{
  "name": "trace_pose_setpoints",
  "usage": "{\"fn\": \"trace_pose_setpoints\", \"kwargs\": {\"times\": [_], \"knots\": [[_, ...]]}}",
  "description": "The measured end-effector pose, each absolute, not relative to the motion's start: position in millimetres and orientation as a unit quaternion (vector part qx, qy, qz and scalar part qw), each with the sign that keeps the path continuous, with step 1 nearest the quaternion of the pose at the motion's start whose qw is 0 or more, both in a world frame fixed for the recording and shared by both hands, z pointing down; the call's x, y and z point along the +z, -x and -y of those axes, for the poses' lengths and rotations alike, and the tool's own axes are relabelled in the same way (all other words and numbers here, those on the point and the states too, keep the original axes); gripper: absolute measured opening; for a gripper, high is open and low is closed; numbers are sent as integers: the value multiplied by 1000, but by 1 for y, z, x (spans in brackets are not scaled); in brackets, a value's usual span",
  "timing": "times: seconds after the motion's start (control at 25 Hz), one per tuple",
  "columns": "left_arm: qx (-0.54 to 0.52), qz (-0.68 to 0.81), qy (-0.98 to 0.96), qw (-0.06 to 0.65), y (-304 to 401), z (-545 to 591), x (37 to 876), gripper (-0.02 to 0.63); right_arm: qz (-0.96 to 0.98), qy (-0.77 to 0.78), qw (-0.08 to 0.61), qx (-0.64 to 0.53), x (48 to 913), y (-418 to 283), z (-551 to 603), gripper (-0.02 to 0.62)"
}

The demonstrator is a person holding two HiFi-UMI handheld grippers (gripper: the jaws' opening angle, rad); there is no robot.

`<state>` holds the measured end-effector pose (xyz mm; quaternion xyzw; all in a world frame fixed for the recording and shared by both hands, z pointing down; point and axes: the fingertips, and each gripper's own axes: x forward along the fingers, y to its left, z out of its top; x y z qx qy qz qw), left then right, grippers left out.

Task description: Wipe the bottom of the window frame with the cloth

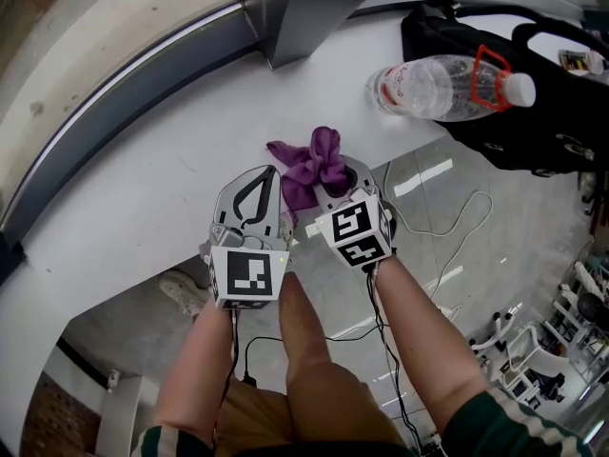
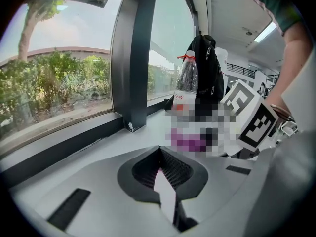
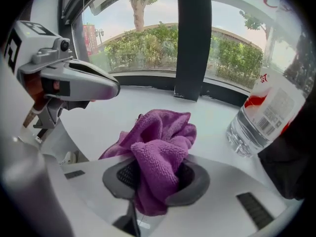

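While the right gripper (image 1: 335,190) clamped the crumpled purple microfibre cloth (image 3: 160,147) above the white sill (image 1: 171,188) and the left gripper (image 2: 163,174) sat closed, empty, wiping seemed unstarted, needing the cloth pressed against the bottom of the dark window frame (image 1: 124,98).

Head view steeply down, gripper views facing window (image 3: 148,48), sharing sill (image 1: 143,198)

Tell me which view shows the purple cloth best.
The right gripper view: the purple cloth sits centred and sharp, bunched and pinched in the right gripper's jaws. The head view shows it from above, its lower part hidden behind that gripper. The left gripper view gives only a purple smear under a mosaic patch.
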<state>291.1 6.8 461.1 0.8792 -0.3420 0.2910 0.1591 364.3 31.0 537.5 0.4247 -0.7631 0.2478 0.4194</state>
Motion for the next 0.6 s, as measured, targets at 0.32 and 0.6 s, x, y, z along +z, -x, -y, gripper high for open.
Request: {"fn": "trace_pose_setpoints", "kwargs": {"times": [0.32, 0.6], "knots": [[284, 357, -874, 167, -282, 11, 462, 8, 763, -448, 396, 246, 539, -355, 22, 117], [263, 378, -873, 163, -272, 37, 452, 8, 769, -449, 388, 236, 539, -343, 67, 117]]}}
